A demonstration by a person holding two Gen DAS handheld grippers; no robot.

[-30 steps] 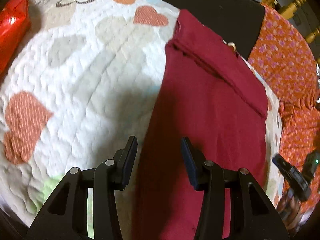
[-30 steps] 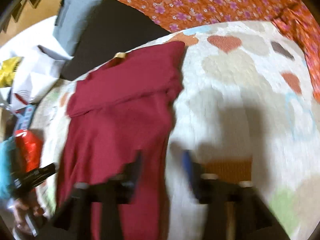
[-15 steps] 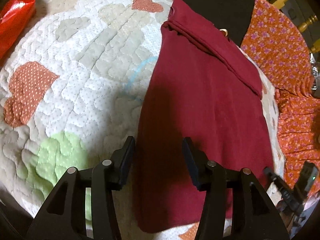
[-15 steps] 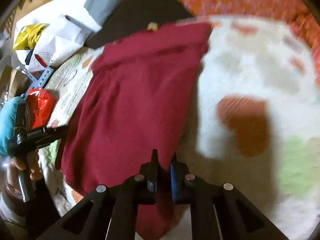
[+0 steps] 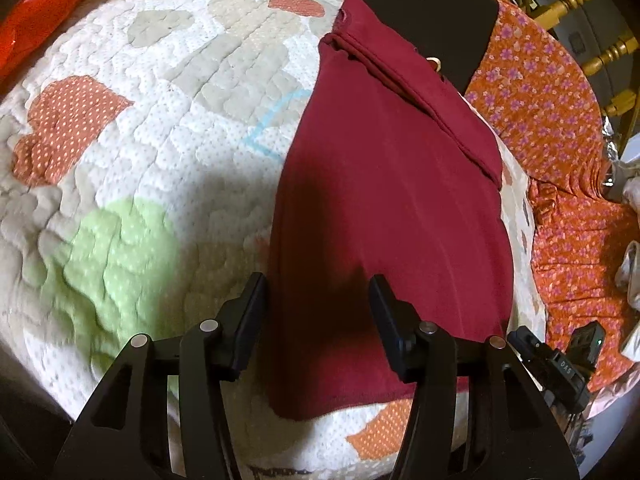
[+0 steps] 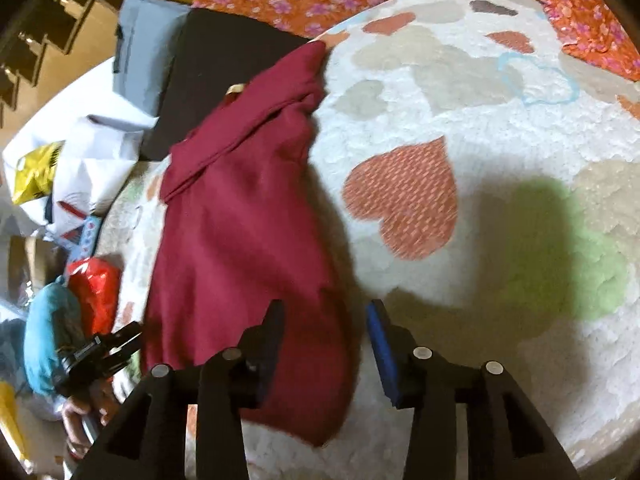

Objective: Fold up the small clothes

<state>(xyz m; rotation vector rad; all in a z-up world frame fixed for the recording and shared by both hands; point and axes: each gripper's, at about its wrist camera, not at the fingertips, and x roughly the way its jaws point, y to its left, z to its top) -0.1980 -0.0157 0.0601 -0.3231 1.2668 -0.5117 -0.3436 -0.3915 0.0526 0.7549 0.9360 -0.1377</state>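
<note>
Left wrist view: a white quilt (image 5: 168, 128) with heart patches carries the maroon garment (image 5: 384, 208), lying long and folded; orange floral fabric (image 5: 552, 128) lies beyond it. The left gripper (image 5: 318, 308) hangs over the garment's near end, fingers (image 5: 250, 312) wide, holding nothing.

Right wrist view: same quilt (image 6: 460, 92), garment (image 6: 240, 232) left of centre, bags (image 6: 80, 160) behind. The right gripper (image 6: 326, 340) is spread wide over the garment's edge, gripping nothing.
</note>
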